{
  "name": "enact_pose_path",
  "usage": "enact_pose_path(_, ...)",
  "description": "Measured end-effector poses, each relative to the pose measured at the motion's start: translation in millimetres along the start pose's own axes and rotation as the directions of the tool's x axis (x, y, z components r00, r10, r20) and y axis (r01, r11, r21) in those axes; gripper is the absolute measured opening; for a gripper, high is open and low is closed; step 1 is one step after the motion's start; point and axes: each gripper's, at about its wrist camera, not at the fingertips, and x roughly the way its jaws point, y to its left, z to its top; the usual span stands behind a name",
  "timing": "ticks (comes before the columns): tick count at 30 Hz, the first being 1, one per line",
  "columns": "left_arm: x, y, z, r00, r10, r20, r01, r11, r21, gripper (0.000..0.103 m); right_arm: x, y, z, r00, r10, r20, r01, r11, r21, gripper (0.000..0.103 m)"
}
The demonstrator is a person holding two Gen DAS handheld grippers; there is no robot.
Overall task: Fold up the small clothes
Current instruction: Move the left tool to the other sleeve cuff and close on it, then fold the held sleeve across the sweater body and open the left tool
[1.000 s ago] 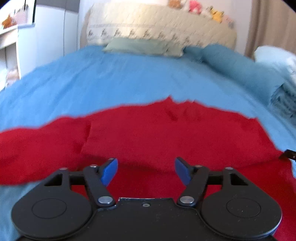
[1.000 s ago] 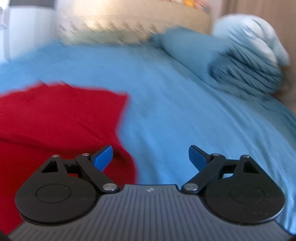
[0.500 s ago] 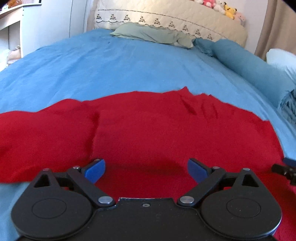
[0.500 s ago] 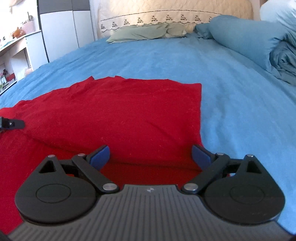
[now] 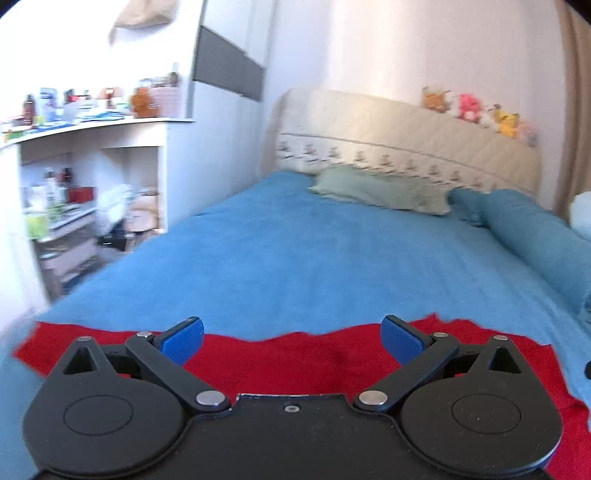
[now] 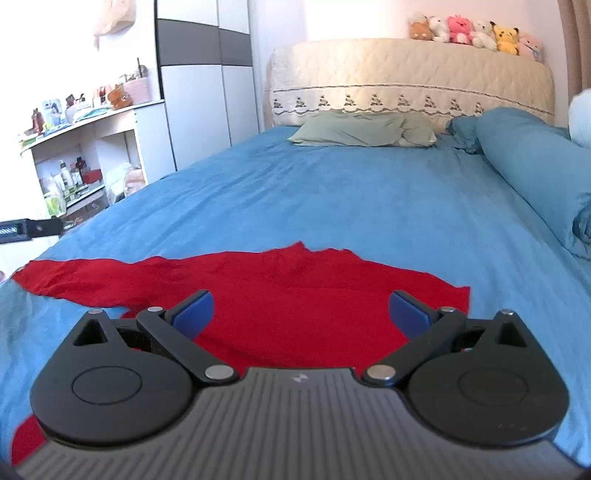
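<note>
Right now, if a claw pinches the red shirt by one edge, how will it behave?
The red shirt lies flat and wrinkled on the blue bedspread, so it probably droops limply. It looks thin, likely light, and may drag rather than slide.

Both cameras sit low over the near end of the blue bed (image 6: 332, 192) and look along it toward the headboard (image 6: 410, 74). The left one sits more to the left, near the white shelf (image 5: 92, 155), and its picture is blurry. Both see the red cloth (image 6: 295, 295) close below and the toys (image 6: 476, 33) on top.
</note>
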Motion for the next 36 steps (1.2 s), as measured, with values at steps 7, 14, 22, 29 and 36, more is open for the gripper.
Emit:
enact_pose_path(7,-10,125,-20,0.992,0.097,-0.079,-0.116,0.953,-0.279,0.103,-16,60,-2,0.998,0.022,0.06,-0.02,0.999,-0.032,0.103)
enact_pose_path(14,34,226,-58,0.983,0.1,-0.154,-0.167,0.834,-0.527,0.082,-3,105,-16,0.999,0.023,0.043,-0.022,1.0,-0.004,0.103)
enact_pose_path(22,69,264,-71,0.978,0.128,-0.165,-0.201,0.788,-0.582,0.065,29,124,-21,1.0,0.011,-0.023,-0.01,1.0,0.029,0.103)
enact_pose_path(29,94,275,-67,0.96,0.194,-0.201,-0.276,0.774,-0.57,0.004,39,123,-25,0.999,0.003,-0.047,-0.002,1.0,0.025,0.103)
enact_pose_path(36,88,259,-44,0.968,0.197,-0.158,-0.25,0.824,-0.509,0.004,35,114,-28,0.999,0.012,-0.037,-0.011,0.999,0.046,0.103)
